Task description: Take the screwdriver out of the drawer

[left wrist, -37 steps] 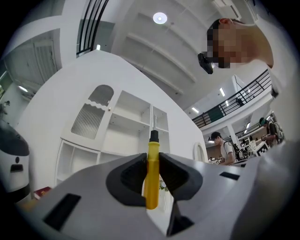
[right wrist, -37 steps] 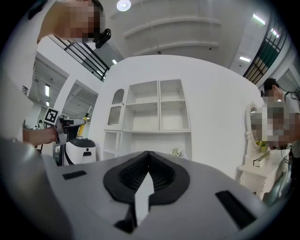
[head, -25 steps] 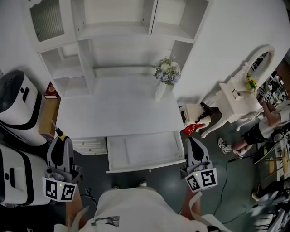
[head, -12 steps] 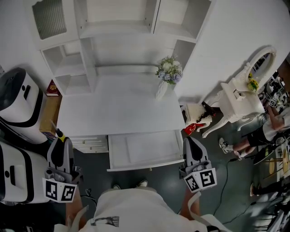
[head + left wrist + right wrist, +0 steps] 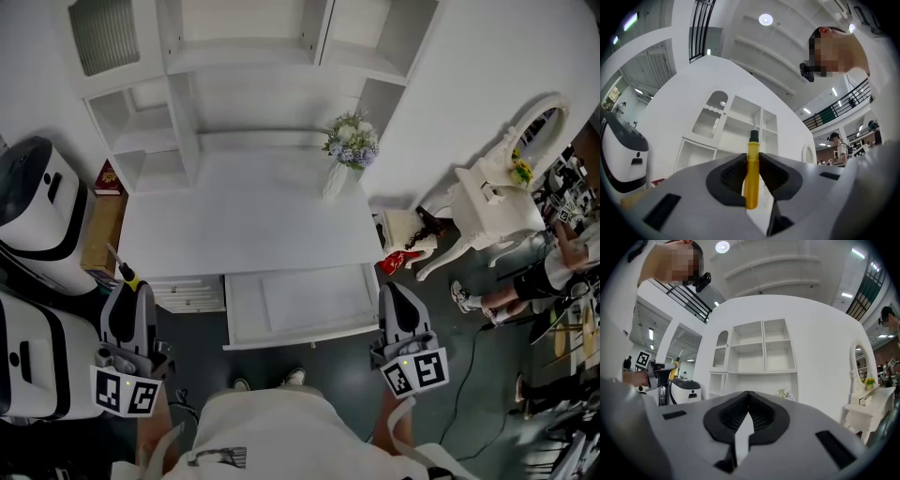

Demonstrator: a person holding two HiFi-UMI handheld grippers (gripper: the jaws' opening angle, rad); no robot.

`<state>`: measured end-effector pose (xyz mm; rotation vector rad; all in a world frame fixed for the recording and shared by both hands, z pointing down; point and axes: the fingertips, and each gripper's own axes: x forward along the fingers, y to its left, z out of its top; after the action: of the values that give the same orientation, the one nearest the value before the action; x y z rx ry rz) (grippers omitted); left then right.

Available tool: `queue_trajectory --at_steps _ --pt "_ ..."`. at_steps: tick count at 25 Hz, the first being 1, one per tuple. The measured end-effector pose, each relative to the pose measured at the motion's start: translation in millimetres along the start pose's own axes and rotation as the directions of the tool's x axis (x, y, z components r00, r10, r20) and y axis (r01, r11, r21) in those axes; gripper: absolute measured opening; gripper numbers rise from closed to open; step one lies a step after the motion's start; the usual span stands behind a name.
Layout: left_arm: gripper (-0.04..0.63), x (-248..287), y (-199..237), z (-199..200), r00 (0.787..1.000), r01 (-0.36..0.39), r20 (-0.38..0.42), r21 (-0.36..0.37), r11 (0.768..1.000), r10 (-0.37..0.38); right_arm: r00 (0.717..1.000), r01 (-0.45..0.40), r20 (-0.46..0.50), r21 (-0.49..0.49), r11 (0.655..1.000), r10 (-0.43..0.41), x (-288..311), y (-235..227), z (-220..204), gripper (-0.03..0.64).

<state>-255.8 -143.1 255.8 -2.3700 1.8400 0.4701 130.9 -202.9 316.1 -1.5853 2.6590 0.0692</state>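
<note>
My left claw (image 5: 127, 292) clamped the screwdriver (image 5: 752, 174) at eight o'clock, lifted clear of the drawer (image 5: 302, 338); right claw (image 5: 748, 398) sat closed, empty.

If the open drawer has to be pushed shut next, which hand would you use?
Probably the right. The right gripper is shut and empty, beside the front right corner of the drawer. The left gripper is clamped on the yellow screwdriver, off to the left of the drawer.
</note>
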Motion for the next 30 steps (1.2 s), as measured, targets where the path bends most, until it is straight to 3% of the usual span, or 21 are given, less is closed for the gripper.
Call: queue_trajectory --at_steps 30 --pt "0.087 -36 20 -6 0.996 0.077 -0.029 -0.049 0.996 -0.079 0.997 0.078 -0.026 -0.03 0.997 -0.079 -33 59 -10 0.008"
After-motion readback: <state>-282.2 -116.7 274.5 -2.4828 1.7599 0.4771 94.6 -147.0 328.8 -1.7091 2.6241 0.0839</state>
